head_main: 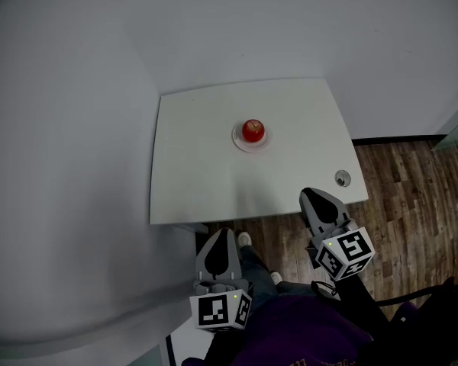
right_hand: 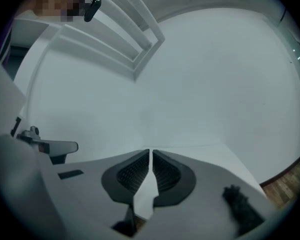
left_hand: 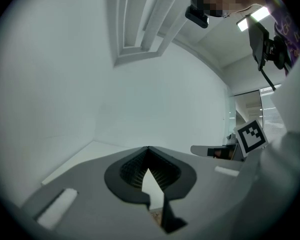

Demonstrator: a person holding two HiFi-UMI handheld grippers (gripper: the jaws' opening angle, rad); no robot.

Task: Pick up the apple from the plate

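a white table [head_main: 191,166] fills the far corner. at its near edge hover the left gripper [head_main: 224,236] and right gripper [head_main: 313,197], jaws pressed together, empty. mid-table, a small plate [head_main: 252,148] holds the red apple [head_main: 253,130].

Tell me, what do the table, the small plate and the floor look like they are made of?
Table: probably white laminate or painted board; flat, matte, thin-edged. Plate: pale and smooth, ceramic or plastic; too small to tell. Floor: wood or wood-look planks; brown grain, visible seams.
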